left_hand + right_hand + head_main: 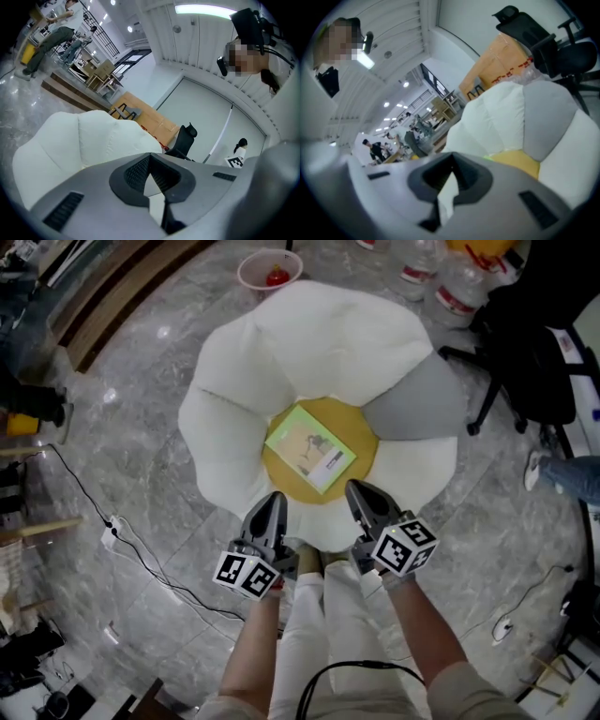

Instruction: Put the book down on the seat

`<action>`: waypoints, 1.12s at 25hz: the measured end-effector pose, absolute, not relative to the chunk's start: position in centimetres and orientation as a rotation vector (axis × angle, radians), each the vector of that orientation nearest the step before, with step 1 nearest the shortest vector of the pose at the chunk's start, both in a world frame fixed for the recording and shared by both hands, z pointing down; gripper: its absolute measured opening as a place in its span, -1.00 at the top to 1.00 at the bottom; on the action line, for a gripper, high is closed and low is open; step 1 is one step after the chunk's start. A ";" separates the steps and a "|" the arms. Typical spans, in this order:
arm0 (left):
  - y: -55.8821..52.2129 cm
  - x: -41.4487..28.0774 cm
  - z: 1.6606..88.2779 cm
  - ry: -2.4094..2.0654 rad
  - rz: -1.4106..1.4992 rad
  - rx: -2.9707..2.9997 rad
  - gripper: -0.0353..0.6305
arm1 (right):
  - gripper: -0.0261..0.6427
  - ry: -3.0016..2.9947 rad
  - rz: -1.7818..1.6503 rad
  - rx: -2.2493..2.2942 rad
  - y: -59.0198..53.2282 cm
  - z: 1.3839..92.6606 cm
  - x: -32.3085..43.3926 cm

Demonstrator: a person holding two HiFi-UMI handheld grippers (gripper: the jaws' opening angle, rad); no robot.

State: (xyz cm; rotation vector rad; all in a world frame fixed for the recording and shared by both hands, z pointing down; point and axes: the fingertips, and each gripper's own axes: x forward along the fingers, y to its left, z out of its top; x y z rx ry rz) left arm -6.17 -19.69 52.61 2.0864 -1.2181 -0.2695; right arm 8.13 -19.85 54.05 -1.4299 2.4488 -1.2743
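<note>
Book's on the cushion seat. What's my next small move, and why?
Probably draw both claws back and stop: the book lies flat at the yellow middle of the seat, and the left claw and right claw are shut, empty and clear of it.

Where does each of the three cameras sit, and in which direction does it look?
Head view: on the person's head, looking steeply down at the flower-shaped seat with the book on its yellow centre; forearms, legs, left gripper and right gripper show.
Left gripper view: on the left gripper, looking along its shut jaws over white petals toward an office chair; the person's head shows top right.
Right gripper view: on the right gripper, along its shut jaws at the grey petal; the head shows top left.
Shared: all three show the seat.
</note>
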 end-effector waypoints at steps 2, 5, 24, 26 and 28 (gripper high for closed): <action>-19.7 -7.2 51.5 -1.248 -0.273 2.089 0.82 | 0.88 2.482 -1.249 -1.418 -19.6 52.8 8.4; -19.7 -8.6 50.1 -1.284 -0.266 2.091 0.82 | 0.88 2.530 -1.215 -1.408 -19.2 51.1 8.9; -19.4 -7.0 37.2 -1.142 -0.241 2.255 0.82 | 0.88 2.653 -1.059 -1.388 -18.5 37.6 9.9; -19.3 -7.4 35.7 -1.149 -0.252 2.246 0.82 | 0.88 2.686 -1.020 -1.386 -18.2 36.0 9.9; -19.2 -7.8 34.1 -1.158 -0.263 2.236 0.82 | 0.88 2.699 -0.999 -1.379 -18.0 34.7 9.9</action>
